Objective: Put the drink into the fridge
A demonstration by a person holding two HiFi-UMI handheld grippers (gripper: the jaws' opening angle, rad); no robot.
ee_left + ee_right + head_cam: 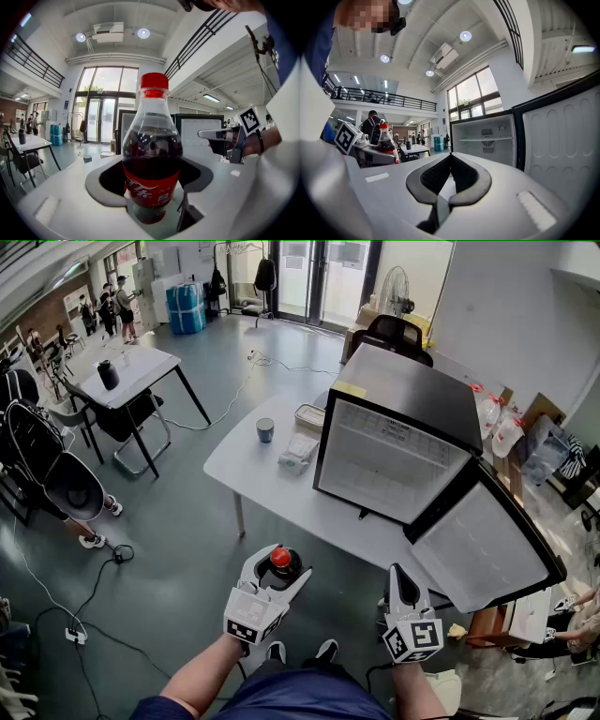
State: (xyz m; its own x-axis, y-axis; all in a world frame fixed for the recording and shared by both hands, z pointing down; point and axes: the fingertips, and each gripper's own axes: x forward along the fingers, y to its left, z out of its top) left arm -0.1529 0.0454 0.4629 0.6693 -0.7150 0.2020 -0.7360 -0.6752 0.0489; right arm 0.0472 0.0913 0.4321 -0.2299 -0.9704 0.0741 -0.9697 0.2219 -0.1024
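The room is a big open hall with a grey floor [187, 521], a high white ceiling with round lamps, and glass doors [323, 282] at the far end. A white table [253, 474] stands in the middle. On it stands a small black fridge [403, 427], white inside with one shelf. Its door [487, 549] is swung wide open to the right, toward the person. To the left there is a second white table [141, 371] with black chairs [56, 474] near it. Some people stand far away at the back, and a fan [396, 292] stands behind the fridge.

The drink, a cola bottle [151, 150] with a red cap, is not in the fridge. It stands upright in the left gripper [277, 570], in front of the table's near edge and lower left of the fridge opening. The jaws of this gripper are spread wide and pinch the bottle at its lower body. The right gripper [401, 582] is just beside the open door; its jaws are pressed together, with nothing between them.

On the table, left of the fridge and well apart from the opening, lie a white soft pack [298, 452], a shallow box [309, 416] and a dark cup [265, 430]. A yellow sticker [349, 388] sits on the fridge's top corner.

The bottle's label is red with white curly script, which I cannot read fully.
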